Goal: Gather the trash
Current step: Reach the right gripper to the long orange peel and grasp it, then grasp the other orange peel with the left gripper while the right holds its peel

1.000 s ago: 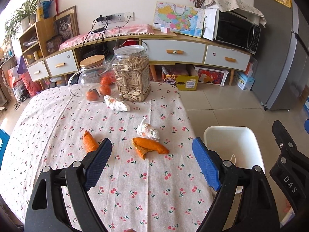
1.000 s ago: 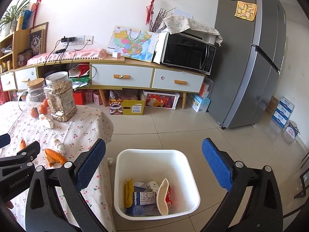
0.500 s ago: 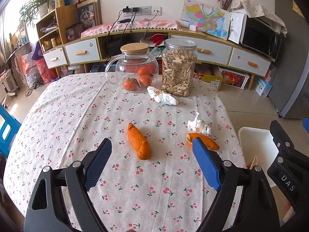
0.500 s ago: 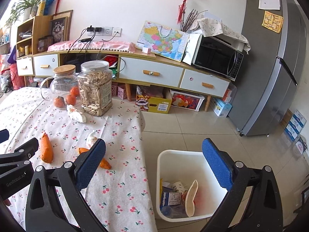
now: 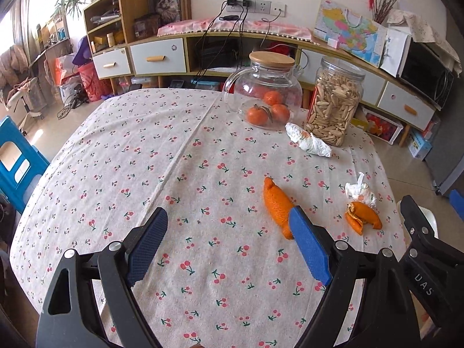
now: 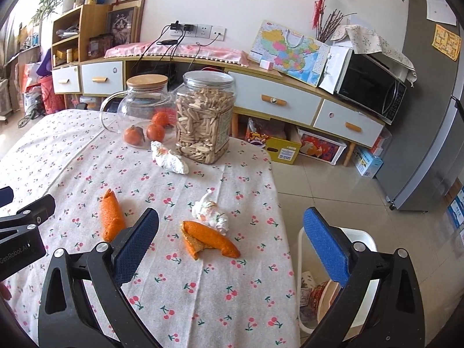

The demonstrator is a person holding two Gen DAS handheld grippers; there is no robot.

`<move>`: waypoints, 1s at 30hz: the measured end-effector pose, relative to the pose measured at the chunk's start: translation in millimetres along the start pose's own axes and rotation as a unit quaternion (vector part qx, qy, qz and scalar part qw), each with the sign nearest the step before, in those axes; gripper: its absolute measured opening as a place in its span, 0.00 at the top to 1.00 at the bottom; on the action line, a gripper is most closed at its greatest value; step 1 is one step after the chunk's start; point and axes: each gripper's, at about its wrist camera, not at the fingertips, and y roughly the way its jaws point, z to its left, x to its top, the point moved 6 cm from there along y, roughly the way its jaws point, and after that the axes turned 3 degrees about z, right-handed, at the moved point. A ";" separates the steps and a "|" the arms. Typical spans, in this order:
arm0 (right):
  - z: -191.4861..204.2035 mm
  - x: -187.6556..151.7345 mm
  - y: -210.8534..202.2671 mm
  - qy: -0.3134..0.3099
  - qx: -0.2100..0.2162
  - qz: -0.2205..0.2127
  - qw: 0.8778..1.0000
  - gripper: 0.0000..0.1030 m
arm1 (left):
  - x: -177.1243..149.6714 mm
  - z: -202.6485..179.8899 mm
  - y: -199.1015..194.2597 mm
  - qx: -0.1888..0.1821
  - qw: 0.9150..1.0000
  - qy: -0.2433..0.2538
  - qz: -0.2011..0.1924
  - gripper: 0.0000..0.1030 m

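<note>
Two orange peels lie on the cherry-print tablecloth: a long one [image 5: 277,206] [image 6: 111,217] and a curled one [image 5: 362,220] [image 6: 208,239]. A small crumpled tissue [image 5: 361,192] [image 6: 210,210] touches the curled peel. A bigger tissue wad [image 5: 308,143] [image 6: 171,158] lies by the jars. My left gripper [image 5: 227,223] is open and empty above the cloth, its right finger just before the long peel. My right gripper [image 6: 232,220] is open and empty, with the curled peel seen between its fingers. The white bin [image 6: 362,235] stands on the floor at the table's right.
A glass pot of tangerines [image 5: 266,98] and a jar of seeds [image 5: 333,104] stand at the table's far side. A low cabinet with a microwave [image 6: 371,87] runs along the wall. A fridge [image 6: 435,145] is at the right, a blue stool [image 5: 17,162] at the left.
Both views have swung left, away from the bin and over the table. The peels and tissues now sit nearer the fingers. Both grippers stayed open.
</note>
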 end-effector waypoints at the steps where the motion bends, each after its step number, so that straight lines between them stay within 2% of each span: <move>1: 7.8 0.5 4.2 -0.005 0.015 0.005 1.000 0.07 | -0.6 5.8 1.8 0.004 1.000 -0.005 0.003 0.19; 4: 34.0 2.2 17.8 -0.026 0.065 0.020 0.997 0.07 | -1.7 24.6 6.4 0.018 1.000 -0.018 0.010 0.19; 10: 90.2 -0.6 44.9 -0.072 0.163 0.052 0.983 0.07 | -4.1 60.7 11.7 0.036 0.998 -0.048 0.021 0.19; 14: 112.3 -4.1 64.1 -0.072 0.203 0.077 0.973 0.07 | -5.2 76.1 15.7 0.036 0.997 -0.064 0.033 0.19; 18: 123.9 -9.5 76.8 -0.075 0.224 0.089 0.968 0.09 | -2.8 83.6 13.1 0.034 0.997 -0.070 0.029 0.19; 20: 129.6 -14.2 84.2 -0.080 0.226 0.103 0.965 0.19 | -1.7 85.6 12.1 0.032 0.996 -0.073 0.029 0.19; 21: 131.7 -17.4 88.5 -0.083 0.228 0.115 0.963 0.29 | -1.8 86.8 12.1 0.030 0.996 -0.075 0.029 0.19; 24: 135.1 -20.7 89.4 -0.096 0.221 0.107 0.965 0.37 | -1.4 89.7 11.2 0.024 0.996 -0.082 0.030 0.19; 26: 134.4 -18.8 86.9 -0.091 0.226 0.103 0.964 0.59 | -0.8 89.8 10.2 0.022 0.996 -0.083 0.029 0.19; 27: 133.8 -18.2 86.3 -0.086 0.234 0.107 0.962 0.74 | -0.9 89.6 9.8 0.021 0.996 -0.082 0.029 0.19; 30: 127.1 -18.1 85.0 -0.082 0.231 0.103 0.964 0.79 | -1.2 87.7 9.5 0.022 0.996 -0.079 0.028 0.19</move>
